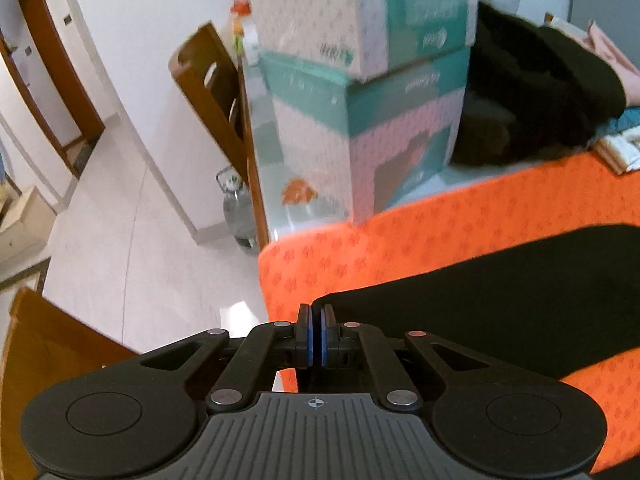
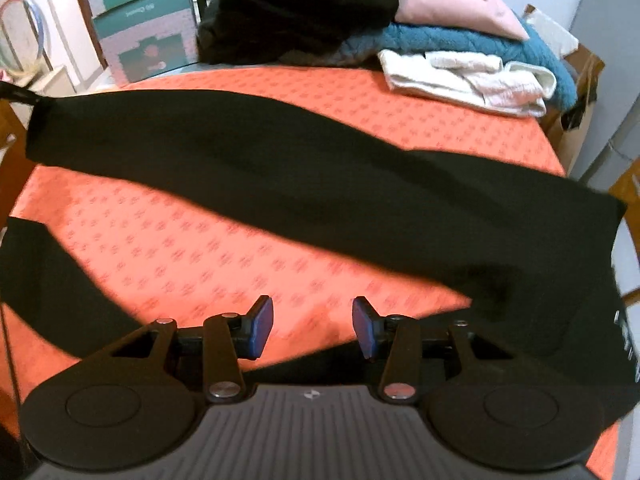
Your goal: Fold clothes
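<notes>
**Left claw pinched at trouser leg end, right claw released above cloth**

Left claw (image 1: pixel 316 334): blue pads are seen pressed together, no visible gap. The corner of the black trousers (image 1: pixel 500 308) starts right at the pad tips and runs off to the right of the claw. Whether fabric is actually caught between the pads cannot be told from the left wrist view; contact at the tips is all that is shown.

Right claw (image 2: pixel 313 328): fingers are spread wide, nothing is held between them. Bare orange cloth (image 2: pixel 224 248) is seen through the gap.

Black trousers (image 2: pixel 280 164): laid flat on the orange-covered surface, one leg stretched across ahead of the right claw from far left to far right. The waist part with white lettering is found to the right of the claw; a second dark leg section is seen to its left.

Beyond the trousers, ahead of the right claw: a pile of clothes (image 2: pixel 460 40) (black, pink, teal, white) is stacked at the far edge. Teal-and-pink cartons (image 1: pixel 372 92) are stacked ahead of the left claw, with a wooden chair (image 1: pixel 212 92) to their left.
</notes>
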Available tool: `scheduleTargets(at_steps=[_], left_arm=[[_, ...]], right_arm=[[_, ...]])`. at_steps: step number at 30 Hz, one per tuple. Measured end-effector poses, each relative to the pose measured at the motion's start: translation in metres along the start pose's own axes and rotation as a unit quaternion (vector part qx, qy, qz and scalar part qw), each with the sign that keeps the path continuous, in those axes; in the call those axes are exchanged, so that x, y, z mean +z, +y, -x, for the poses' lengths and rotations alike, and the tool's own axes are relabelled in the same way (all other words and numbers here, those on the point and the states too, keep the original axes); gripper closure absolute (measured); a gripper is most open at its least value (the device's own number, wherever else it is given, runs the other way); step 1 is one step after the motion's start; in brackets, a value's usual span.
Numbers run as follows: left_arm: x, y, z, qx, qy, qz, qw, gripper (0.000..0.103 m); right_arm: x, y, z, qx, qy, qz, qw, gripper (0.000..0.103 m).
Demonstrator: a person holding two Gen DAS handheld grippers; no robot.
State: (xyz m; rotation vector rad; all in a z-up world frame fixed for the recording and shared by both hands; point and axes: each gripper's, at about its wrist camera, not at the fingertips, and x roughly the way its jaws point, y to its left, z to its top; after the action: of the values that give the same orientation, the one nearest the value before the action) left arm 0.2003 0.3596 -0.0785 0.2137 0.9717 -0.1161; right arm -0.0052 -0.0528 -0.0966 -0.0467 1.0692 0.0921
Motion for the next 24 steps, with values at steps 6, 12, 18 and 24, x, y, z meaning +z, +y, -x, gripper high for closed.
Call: scheduleTargets(at_steps=[6,12,18,24], left_arm=[[-0.003,0.008,-0.009,-0.011,0.01,0.017,0.9997,0.097],[0.004,0.012,-0.022,-0.027,0.018,0.031,0.999,0.09],[-0.007,0.026,-0.026,-0.061,0.031,0.064,0.9956,0.079],[-0.036,0.036,-0.03,-0.094,0.053,0.109,0.9883,0.074]], right_arm=[[0.029,0.01,-0.03,0.015,0.005,0.079,0.997,0.06],[0.057,0.02,-0.06,0.03,0.009,0.157,0.987,0.061],[0.072,0.029,-0.08,0.049,0.019,0.183,0.982,0.068],[0.075,0.032,-0.091,0.067,0.029,0.171,0.983,0.077]])
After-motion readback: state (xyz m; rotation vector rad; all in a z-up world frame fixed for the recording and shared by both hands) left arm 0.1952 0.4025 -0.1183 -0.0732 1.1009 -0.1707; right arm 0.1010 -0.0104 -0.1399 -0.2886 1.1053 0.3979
